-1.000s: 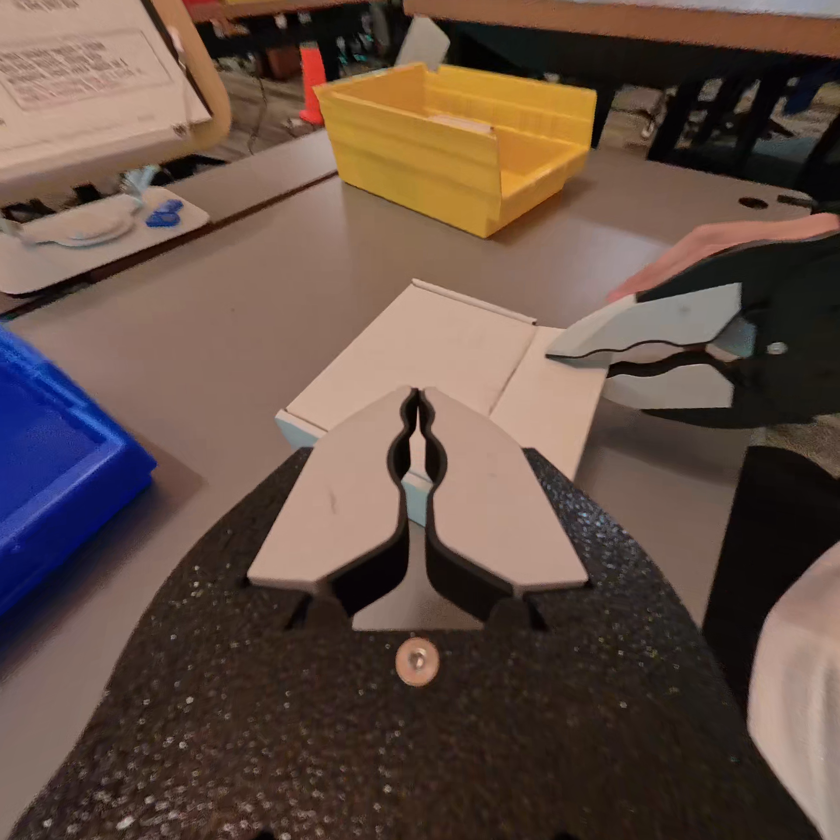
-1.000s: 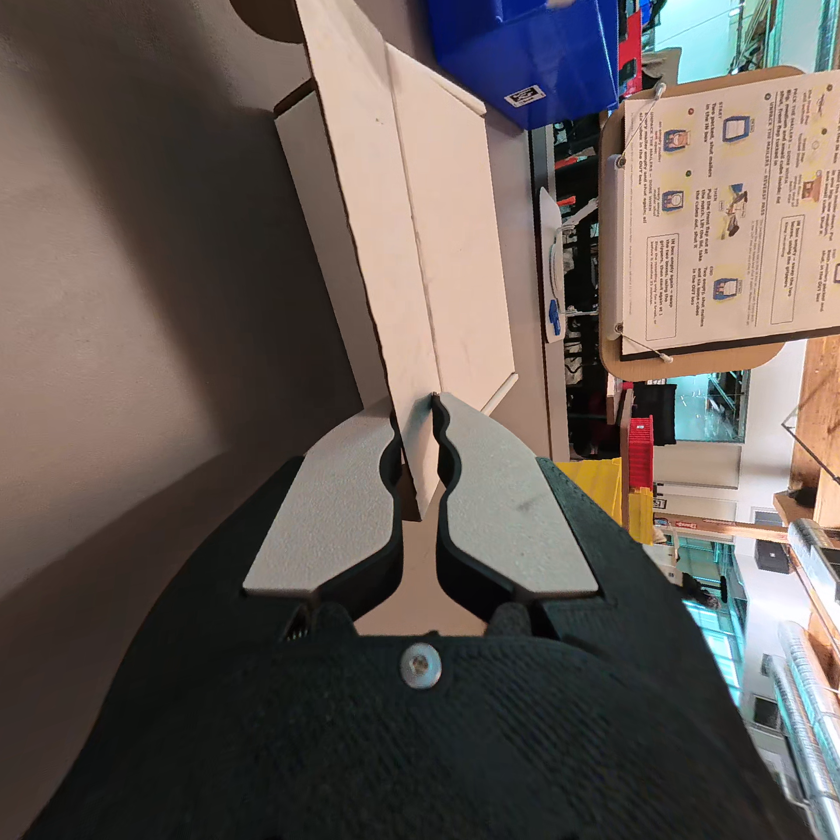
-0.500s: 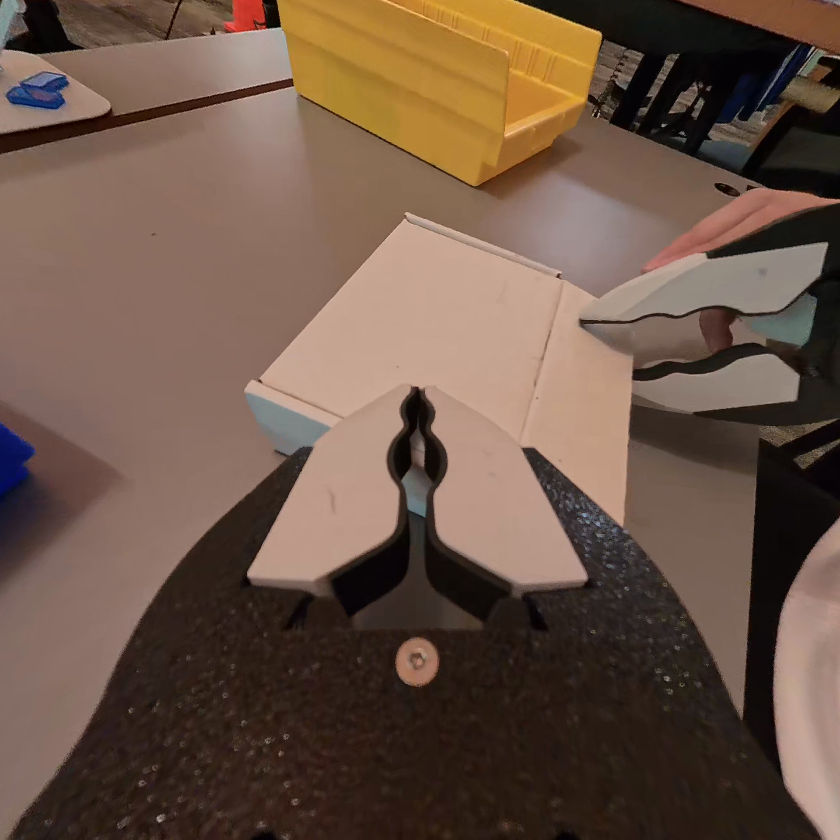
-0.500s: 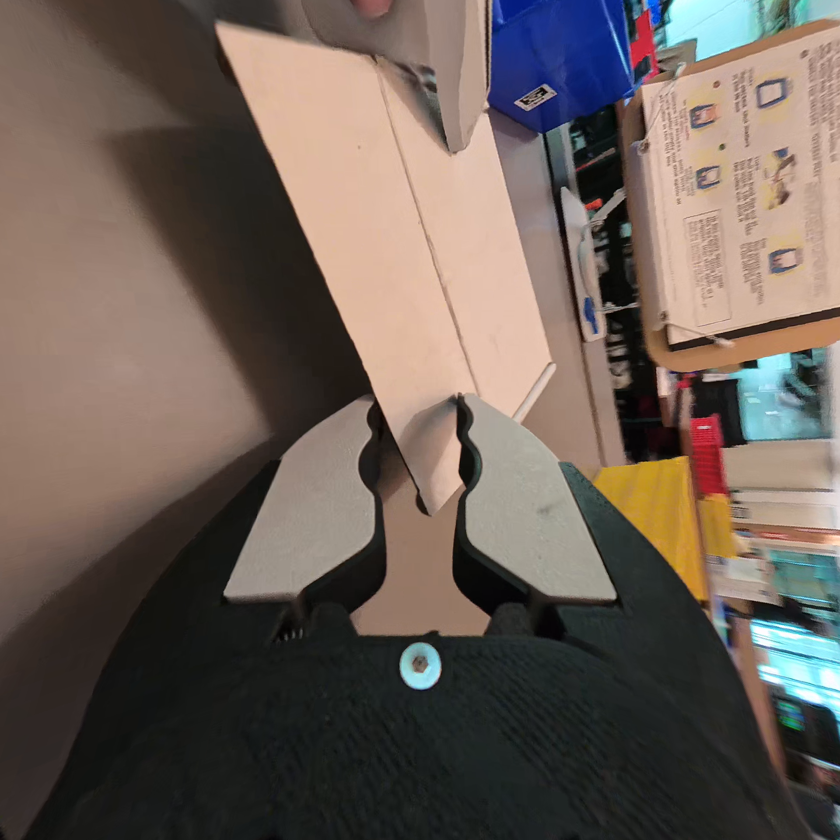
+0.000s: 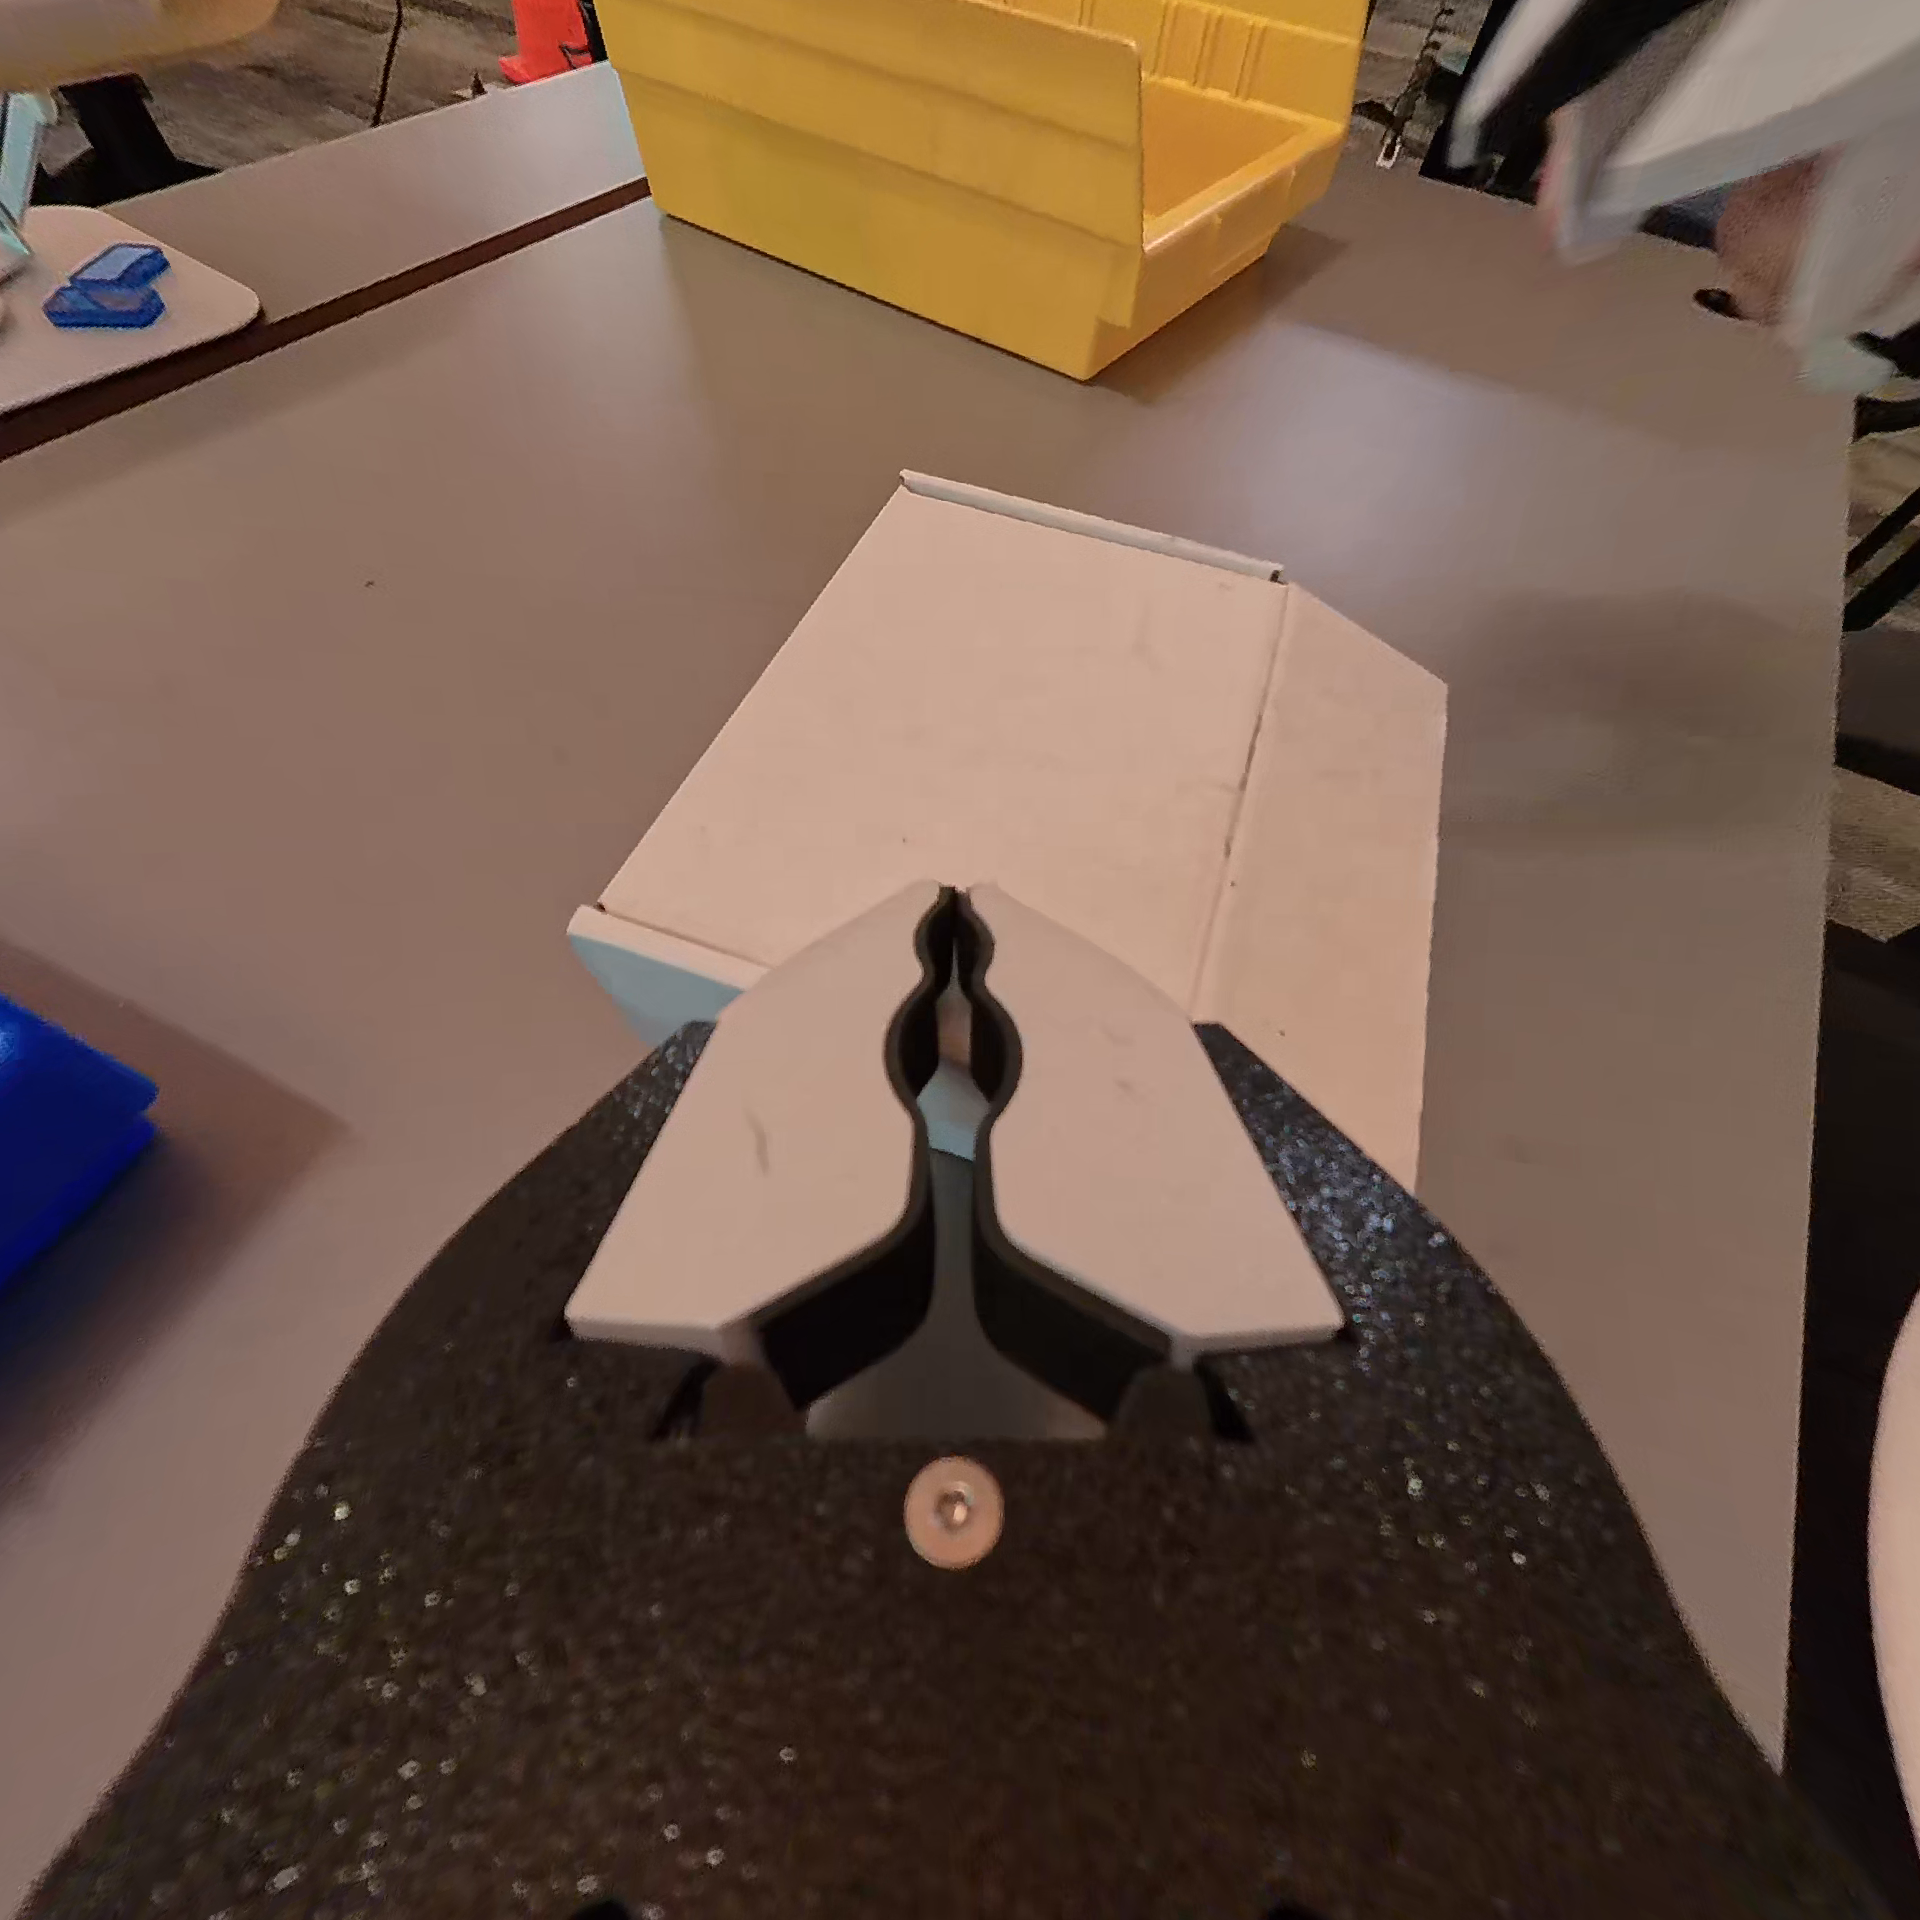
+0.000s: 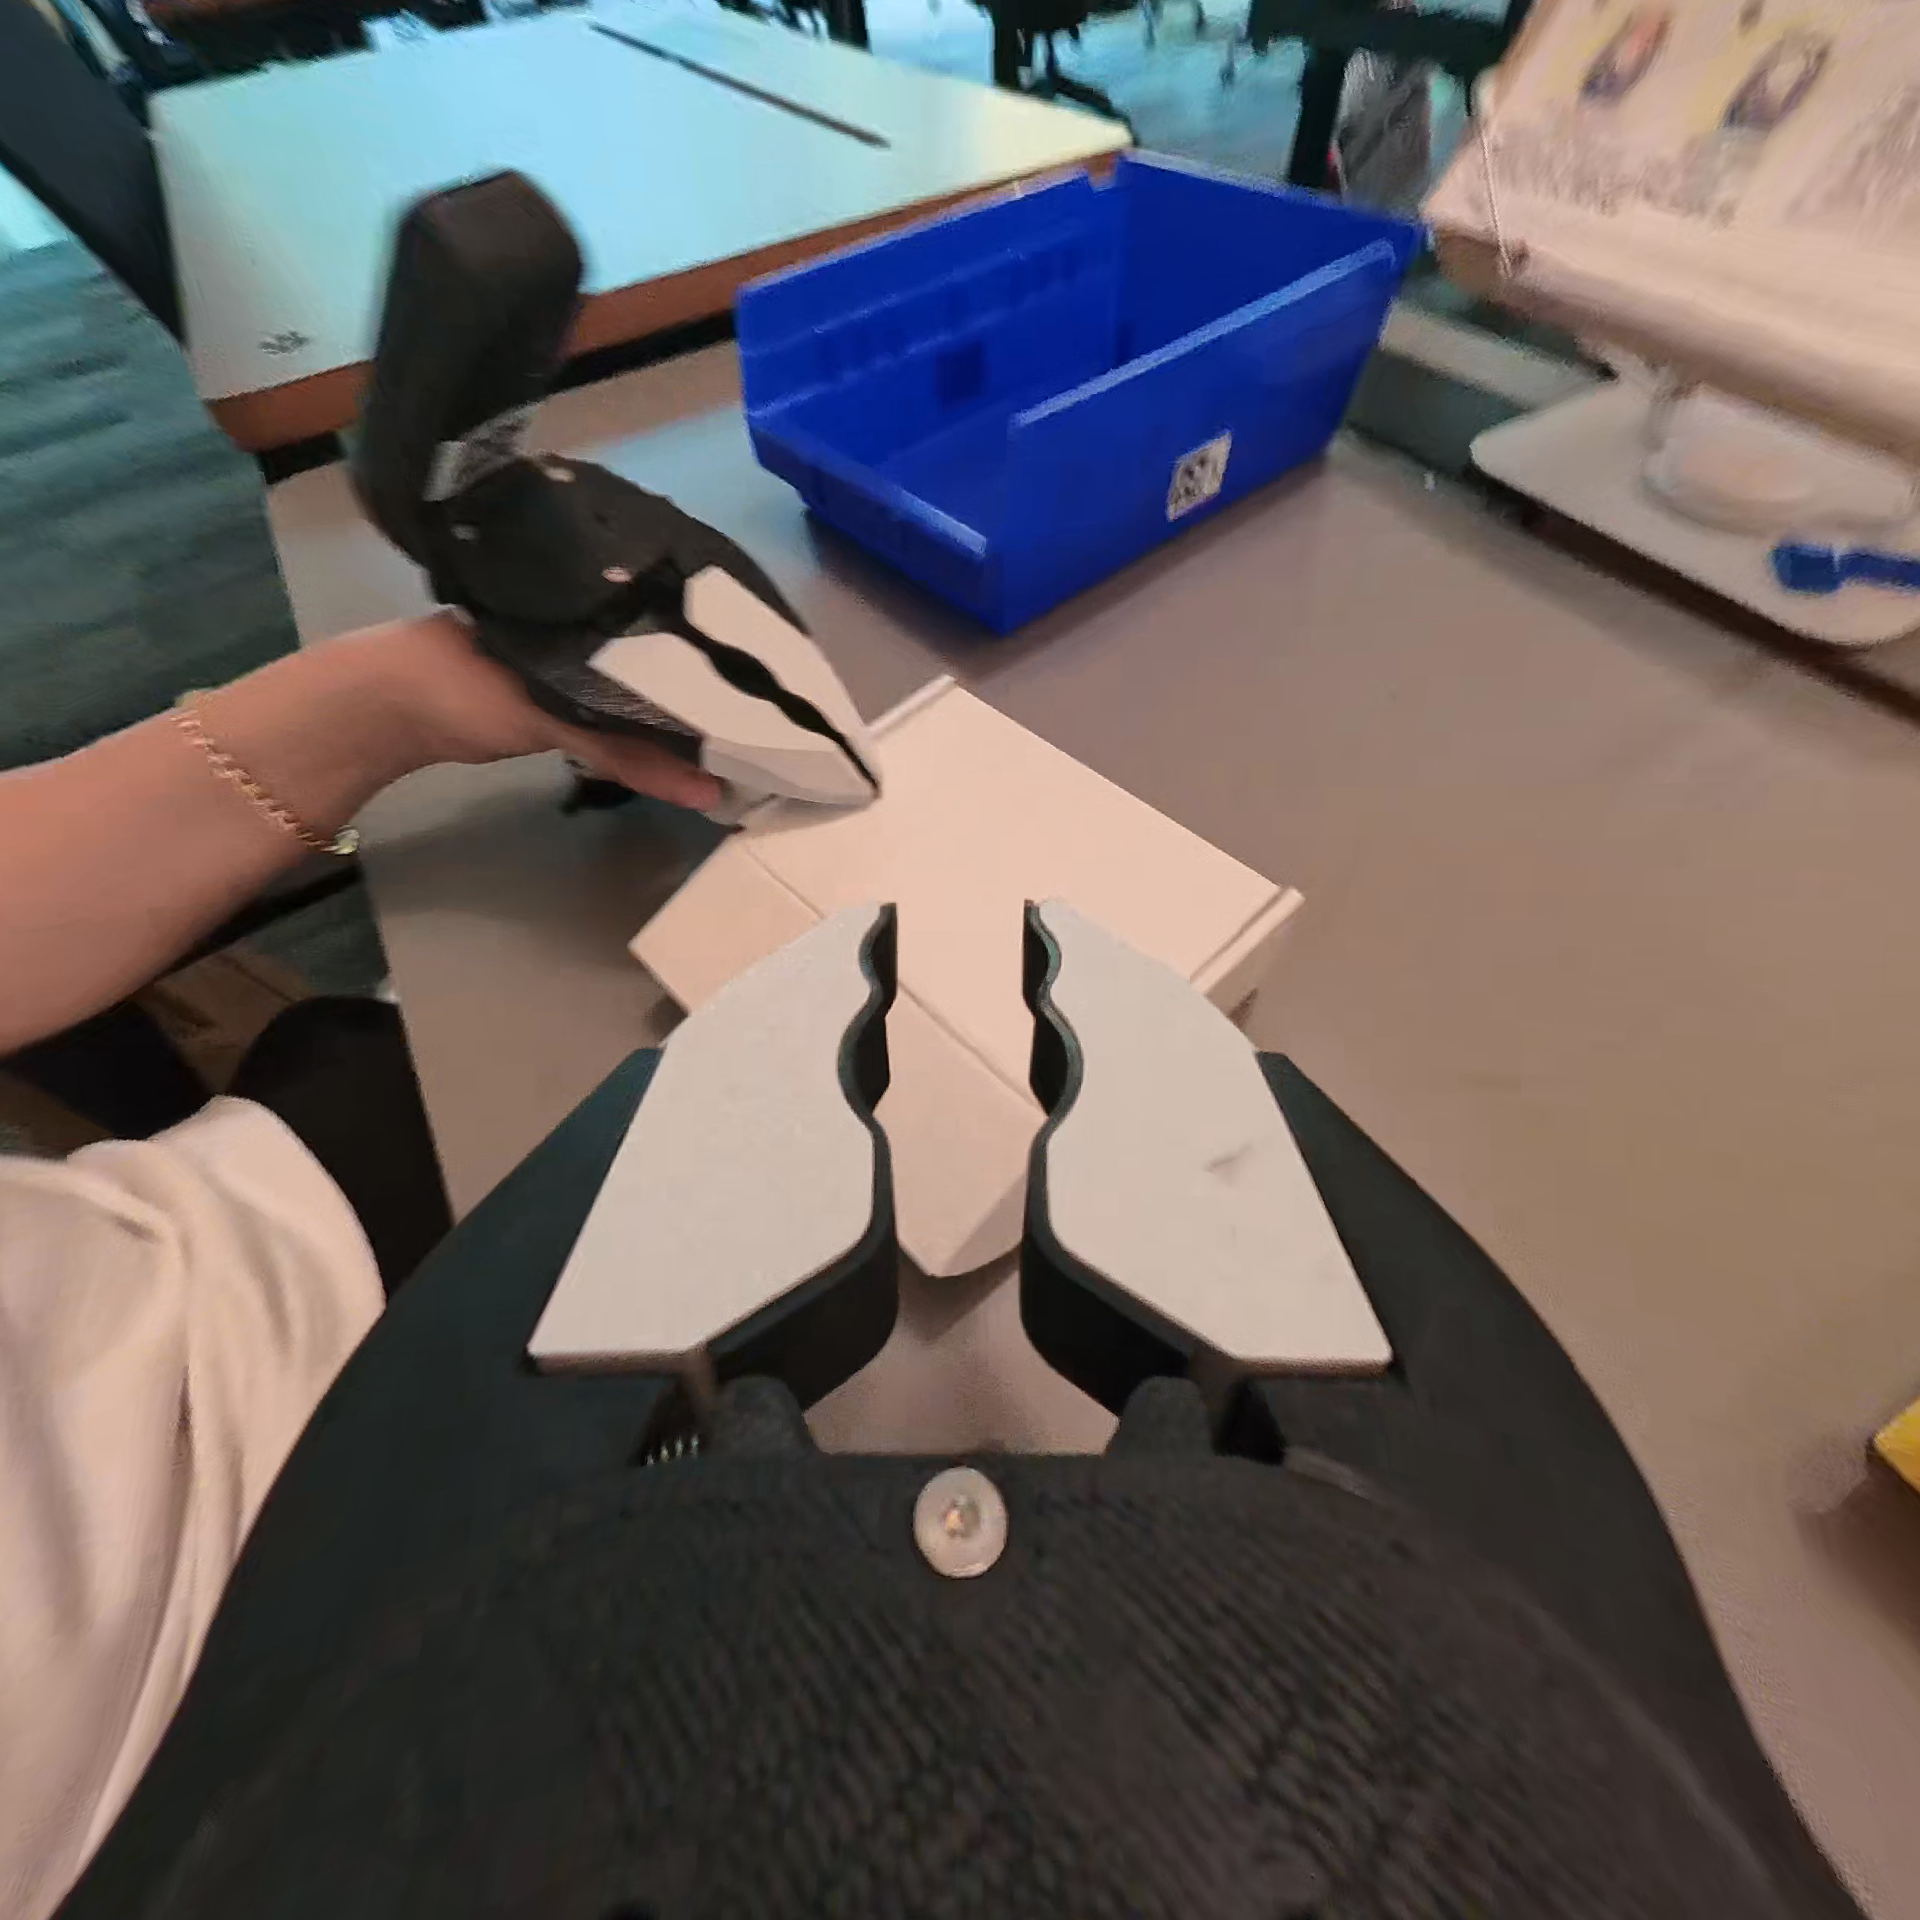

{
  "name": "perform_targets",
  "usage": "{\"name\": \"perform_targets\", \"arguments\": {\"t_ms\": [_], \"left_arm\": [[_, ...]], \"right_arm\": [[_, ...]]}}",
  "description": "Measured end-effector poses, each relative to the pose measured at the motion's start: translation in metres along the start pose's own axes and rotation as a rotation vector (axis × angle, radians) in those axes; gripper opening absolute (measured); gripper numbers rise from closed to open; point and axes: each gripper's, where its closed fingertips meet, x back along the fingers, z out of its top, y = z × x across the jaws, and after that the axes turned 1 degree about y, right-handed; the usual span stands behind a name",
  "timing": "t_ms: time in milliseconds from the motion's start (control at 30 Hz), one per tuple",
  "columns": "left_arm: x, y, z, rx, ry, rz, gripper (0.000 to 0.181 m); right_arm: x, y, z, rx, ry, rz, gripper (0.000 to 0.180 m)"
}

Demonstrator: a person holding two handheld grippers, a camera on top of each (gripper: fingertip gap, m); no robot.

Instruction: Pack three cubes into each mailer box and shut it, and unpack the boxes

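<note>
White cardboard fills the middle of both views: the mailer box (image 5: 997,748) lies flat on the grey surface (image 5: 416,582), its lid down and one flap (image 5: 1340,873) sticking out at the side that faces my right gripper. My left gripper (image 5: 954,920) has its jaws closed together, nothing between them, and the tips sit over the near edge of the box; I cannot tell if they touch it. From the right wrist view I see this same gripper (image 6: 847,774) held in a hand (image 6: 447,707), with its tips at the far corner of the box (image 6: 1018,831). My right gripper (image 6: 958,914) has its jaws narrowly apart and holds nothing; the flap (image 6: 945,1184) shows in the gap between them, lower down. Behind the box stands a yellow bin (image 5: 997,156), and a blue bin (image 6: 1070,384) stands on the other side. I see no cubes, so I cannot tell whether the box is packed.
</note>
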Motion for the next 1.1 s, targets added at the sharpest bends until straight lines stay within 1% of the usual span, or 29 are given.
{"name": "perform_targets", "arguments": {"t_ms": [33,67,100,133,200,267,333,400,467,533,600,667,833,867,967,1033,1100], "left_arm": [[0.0,0.0,0.0,-0.013,-0.003,0.005,0.0],[0.001,0.001,0.002,-0.019,0.001,0.005,0.007],[0.002,0.002,0.008,-0.011,0.026,0.0,0.018],[0.006,0.004,0.016,0.008,0.068,-0.009,0.025],[0.02,0.008,0.039,0.052,0.178,-0.033,0.025],[0.038,0.011,0.059,0.116,0.284,-0.079,0.021],[0.059,0.019,0.08,0.226,0.39,-0.194,0.021],[0.083,0.026,0.102,0.368,0.516,-0.336,0.021],[0.102,0.026,0.117,0.477,0.623,-0.439,0.022],[0.109,0.021,0.121,0.52,0.671,-0.462,0.023],[0.107,0.016,0.116,0.5,0.657,-0.424,0.028],[0.102,0.014,0.11,0.45,0.614,-0.372,0.034],[0.095,0.019,0.101,0.303,0.528,-0.284,0.049],[0.093,0.018,0.099,0.288,0.513,-0.263,0.05],[0.08,0.001,0.081,0.312,0.389,-0.133,0.051],[0.073,-0.008,0.066,0.332,0.293,-0.074,0.06],[0.069,-0.011,0.057,0.338,0.235,-0.055,0.066]], "right_arm": [[-0.007,0.011,-0.004,-0.034,-0.022,-0.03,0.019],[-0.014,0.022,-0.01,-0.078,-0.053,-0.062,0.007],[-0.021,0.026,-0.016,-0.121,-0.084,-0.068,0.0],[-0.027,0.027,-0.019,-0.157,-0.089,-0.049,0.0],[-0.037,0.018,-0.021,-0.244,-0.082,0.055,0.0],[-0.042,0.017,-0.023,-0.357,-0.092,0.13,0.0],[-0.042,0.016,-0.022,-0.47,-0.099,0.217,0.0],[-0.039,0.015,-0.021,-0.526,-0.108,0.31,0.0],[-0.038,0.023,-0.032,-0.564,-0.182,0.321,0.0],[-0.041,0.029,-0.036,-0.594,-0.214,0.328,0.0],[-0.044,0.029,-0.041,-0.61,-0.258,0.349,0.0],[-0.047,0.031,-0.046,-0.599,-0.293,0.33,0.0],[-0.054,0.043,-0.055,-0.636,-0.319,0.287,0.0],[-0.054,0.044,-0.057,-0.638,-0.319,0.284,0.0],[-0.055,0.044,-0.057,-0.653,-0.295,0.306,0.0],[-0.055,0.044,-0.058,-0.65,-0.28,0.308,0.0],[-0.054,0.044,-0.058,-0.628,-0.266,0.302,0.0]]}}
